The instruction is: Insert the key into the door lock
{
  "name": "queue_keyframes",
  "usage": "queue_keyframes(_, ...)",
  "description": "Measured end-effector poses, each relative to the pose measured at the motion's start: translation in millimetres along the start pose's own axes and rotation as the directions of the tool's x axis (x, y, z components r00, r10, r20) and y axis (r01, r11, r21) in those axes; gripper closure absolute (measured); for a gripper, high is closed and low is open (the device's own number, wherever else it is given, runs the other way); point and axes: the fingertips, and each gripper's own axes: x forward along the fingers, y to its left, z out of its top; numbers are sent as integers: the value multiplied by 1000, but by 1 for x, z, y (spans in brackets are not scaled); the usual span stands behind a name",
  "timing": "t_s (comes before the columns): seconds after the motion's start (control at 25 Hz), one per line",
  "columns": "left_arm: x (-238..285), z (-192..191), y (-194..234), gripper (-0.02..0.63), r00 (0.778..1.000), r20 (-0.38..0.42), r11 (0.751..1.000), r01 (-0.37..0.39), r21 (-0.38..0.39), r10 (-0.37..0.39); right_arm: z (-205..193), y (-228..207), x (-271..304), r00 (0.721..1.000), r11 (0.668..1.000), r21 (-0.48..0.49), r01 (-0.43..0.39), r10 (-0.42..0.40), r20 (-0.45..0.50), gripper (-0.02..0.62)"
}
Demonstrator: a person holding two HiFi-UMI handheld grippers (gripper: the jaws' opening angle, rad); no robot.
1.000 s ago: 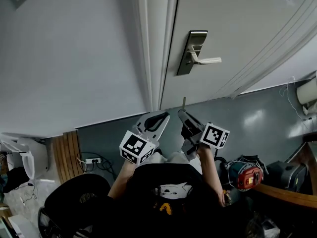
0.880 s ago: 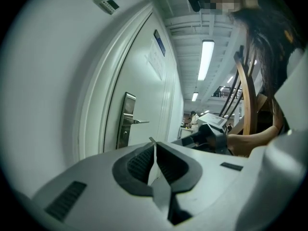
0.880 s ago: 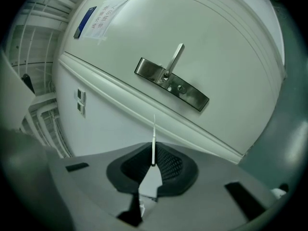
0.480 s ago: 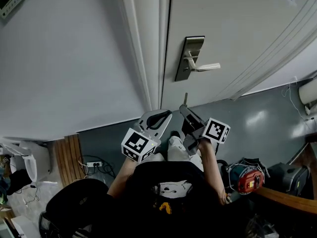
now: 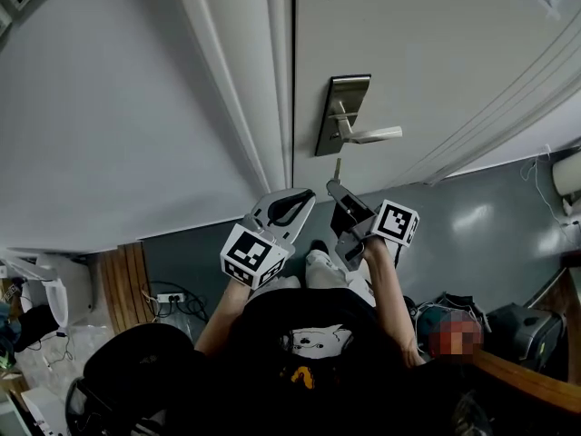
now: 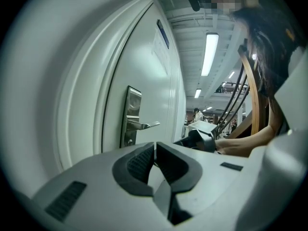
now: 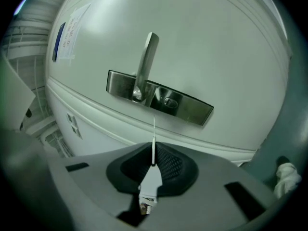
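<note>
The approach is in hand. The right gripper clamps its jaws on the thin silver metal key, whose tip points at the brushed steel lock plate on the white door, not yet touching it. The left gripper hangs beside it, jaws closed on nothing. Next, I judge, the tip must line up with the small round keyhole, then push straight in.

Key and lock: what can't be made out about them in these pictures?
- The key: edge-on in the right gripper view, a thin line, so its teeth are hidden.
- The keyhole: too small in that view to read its slot.
- The paper notice: its print is too small and blurred in the right gripper view.
</note>
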Motion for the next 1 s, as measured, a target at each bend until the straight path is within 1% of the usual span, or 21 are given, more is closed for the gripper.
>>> queue_keyframes(0.16,8,2,2,586,1000,-3,1000,0,15,0,3,-6,9,999,996,74,-48,49,-11,575)
queue_keyframes(0.32,11,3,6,586,1000,-6,1000,-9,25,9,8,-9,14,997,990,114,-80,82,-12,576)
queue_keyframes(0.8,19,-9,21,586,999,6,998,-44,46,43,31,-26,36,989,982,119,-146,149,-17,577)
queue_keyframes(1.0,19,-14,24,586,999,4,998,-49,45,49,36,-30,40,984,972,157,-177,180,-5,577)
